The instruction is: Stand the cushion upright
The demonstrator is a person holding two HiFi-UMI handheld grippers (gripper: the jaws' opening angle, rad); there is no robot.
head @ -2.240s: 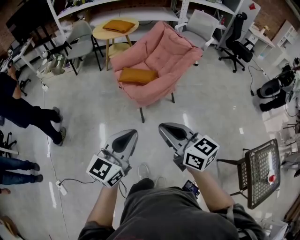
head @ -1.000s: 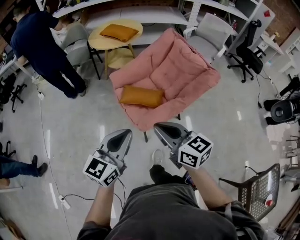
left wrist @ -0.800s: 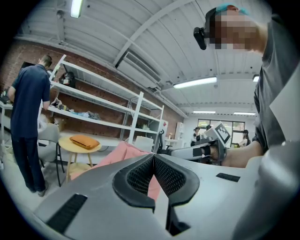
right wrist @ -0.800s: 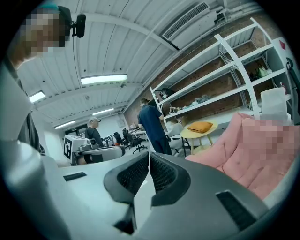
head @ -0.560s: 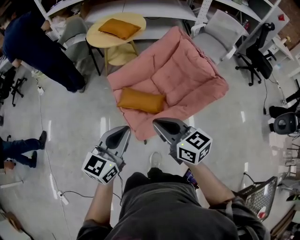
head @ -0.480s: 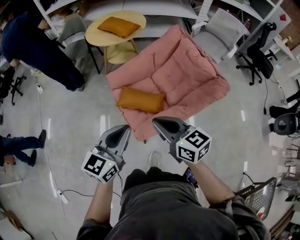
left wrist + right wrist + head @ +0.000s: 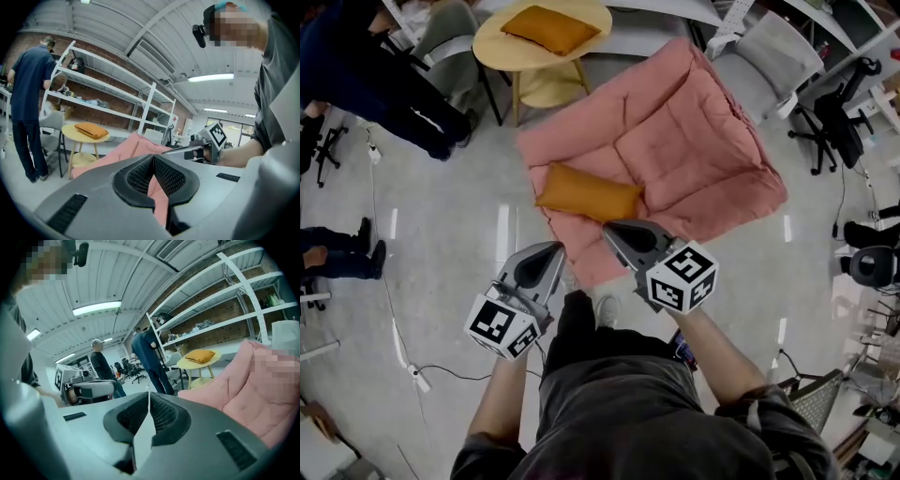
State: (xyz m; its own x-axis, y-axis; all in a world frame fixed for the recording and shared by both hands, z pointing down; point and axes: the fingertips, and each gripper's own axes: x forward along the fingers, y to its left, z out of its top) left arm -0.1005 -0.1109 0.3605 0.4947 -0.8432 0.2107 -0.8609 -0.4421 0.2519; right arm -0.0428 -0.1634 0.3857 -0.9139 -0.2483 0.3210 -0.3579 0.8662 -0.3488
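1. Cushion [image 7: 589, 194]: orange and oblong, it lies flat on the front part of the seat of a pink padded chair [image 7: 703, 141]. In the head view its long side runs roughly from 9 to 3 o'clock. It is not upright, and nothing touches it.
2. Chair back: it spreads away from the cushion toward 1 and 2 o'clock, and the seat's front edge hangs toward 6 o'clock.
3. Right gripper [image 7: 611, 230]: it sits at about 5 o'clock from the cushion. Its tip shows over the seat's front edge, near the cushion but apart from it. In the right gripper view [image 7: 148, 393] the two jaws are pressed together with nothing between them.
4. Left gripper [image 7: 553, 249]: it sits at about 7 o'clock from the cushion, just beside the chair's front corner and over the floor [image 7: 459, 244]. In the left gripper view [image 7: 153, 156] the jaw tips meet, and only pink fabric farther off shows through the slit below them.
5. Round wooden table [image 7: 492, 47]: it stands at 11 o'clock from the cushion and carries a second orange cushion [image 7: 551, 28], also lying flat.
6. Person in dark clothes [image 7: 366, 80]: this person stands at 10 o'clock, beside the table. Another person's legs [image 7: 337, 258] show at 9 o'clock, at the picture's edge.
7. Grey chair [image 7: 778, 52]: it stands at 1 o'clock, with a black office chair [image 7: 839, 127] at 2 o'clock.
8. Cable [image 7: 394, 328]: it is white and trails over the floor at 8 o'clock.
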